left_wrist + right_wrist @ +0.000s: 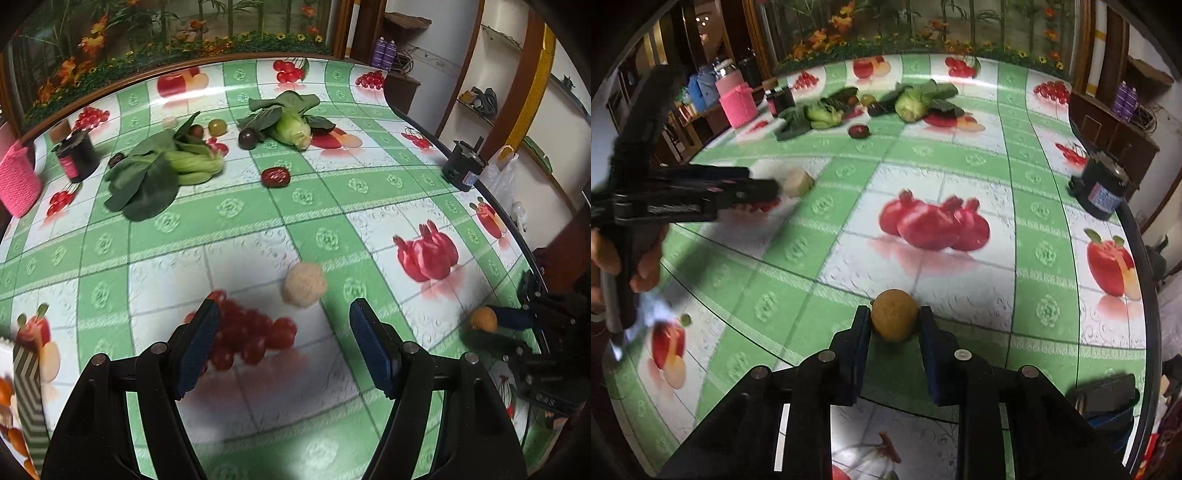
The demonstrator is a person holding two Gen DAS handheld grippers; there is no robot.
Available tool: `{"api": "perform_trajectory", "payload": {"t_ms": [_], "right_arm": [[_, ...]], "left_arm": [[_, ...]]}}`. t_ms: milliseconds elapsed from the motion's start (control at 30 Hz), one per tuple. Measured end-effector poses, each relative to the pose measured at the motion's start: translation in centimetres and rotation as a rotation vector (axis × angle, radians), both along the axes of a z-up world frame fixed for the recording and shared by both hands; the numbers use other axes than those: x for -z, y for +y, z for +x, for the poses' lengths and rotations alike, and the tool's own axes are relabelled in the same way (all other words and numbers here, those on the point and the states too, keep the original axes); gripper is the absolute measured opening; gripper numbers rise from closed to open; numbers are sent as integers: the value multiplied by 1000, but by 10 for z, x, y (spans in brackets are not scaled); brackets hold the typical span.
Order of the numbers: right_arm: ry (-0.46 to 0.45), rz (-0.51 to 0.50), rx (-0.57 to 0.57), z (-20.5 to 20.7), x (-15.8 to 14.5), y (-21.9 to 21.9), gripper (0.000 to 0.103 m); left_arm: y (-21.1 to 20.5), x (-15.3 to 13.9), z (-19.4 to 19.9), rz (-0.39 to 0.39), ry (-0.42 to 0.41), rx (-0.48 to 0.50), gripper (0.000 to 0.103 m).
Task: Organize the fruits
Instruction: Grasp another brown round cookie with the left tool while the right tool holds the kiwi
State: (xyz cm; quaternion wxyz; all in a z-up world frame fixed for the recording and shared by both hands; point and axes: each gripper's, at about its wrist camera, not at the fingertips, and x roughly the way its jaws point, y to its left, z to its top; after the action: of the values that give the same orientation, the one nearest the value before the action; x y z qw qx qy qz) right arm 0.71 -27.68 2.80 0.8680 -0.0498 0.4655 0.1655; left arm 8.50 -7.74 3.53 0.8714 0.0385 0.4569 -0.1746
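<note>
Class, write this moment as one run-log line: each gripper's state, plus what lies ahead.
left gripper: open, empty | pale fuzzy ball: on table just ahead of it | right gripper: shut on brown round fruit | greens: far side

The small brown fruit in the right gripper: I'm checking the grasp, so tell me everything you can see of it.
The small brown fruit is round, tan-brown with a dull, slightly rough skin and a tiny stem nub at its upper left. It sits clamped between the blue pads of the right gripper, one pad touching each side. It is over the green-checked tablecloth; whether it touches the cloth cannot be told.

Black linkage arms with silver rivets carry blue ribbed fingers (197,347) (both grippers alike).
</note>
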Motion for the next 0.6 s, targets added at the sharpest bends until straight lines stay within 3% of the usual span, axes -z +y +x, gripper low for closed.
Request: {"api": "perform_trajectory", "payload": {"t_ms": [600], "right_arm": [[-12, 82, -33, 20, -2, 26, 27]], "left_arm": [[-12, 19, 17, 33, 17, -11, 72]]}}
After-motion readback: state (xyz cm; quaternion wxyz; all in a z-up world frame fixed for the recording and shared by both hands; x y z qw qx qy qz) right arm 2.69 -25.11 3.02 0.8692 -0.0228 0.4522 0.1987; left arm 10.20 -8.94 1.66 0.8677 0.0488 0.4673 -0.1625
